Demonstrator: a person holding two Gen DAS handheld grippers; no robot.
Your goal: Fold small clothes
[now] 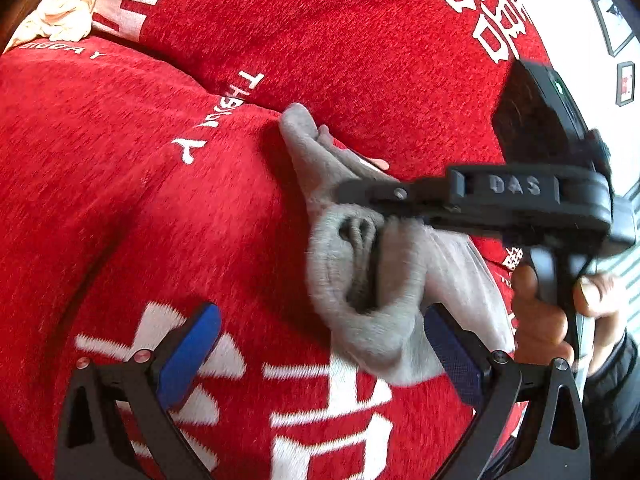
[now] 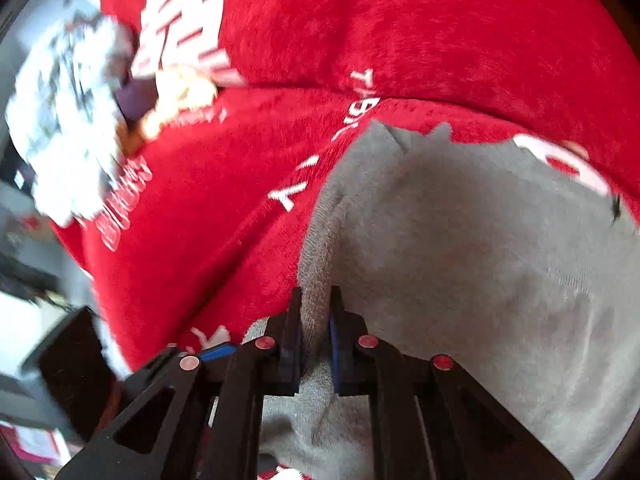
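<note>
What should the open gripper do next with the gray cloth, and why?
Probably the left gripper should ease forward and close on the near bunched edge of the gray cloth. Its jaws stand wide open and empty, while the right gripper already pinches a fold of it on the red blanket.

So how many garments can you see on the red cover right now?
2. A grey garment lies mid-cover, pinched by the right gripper; the left gripper is open beside it. A crumpled cream garment sits at the far edge. Folds may hide more.
</note>
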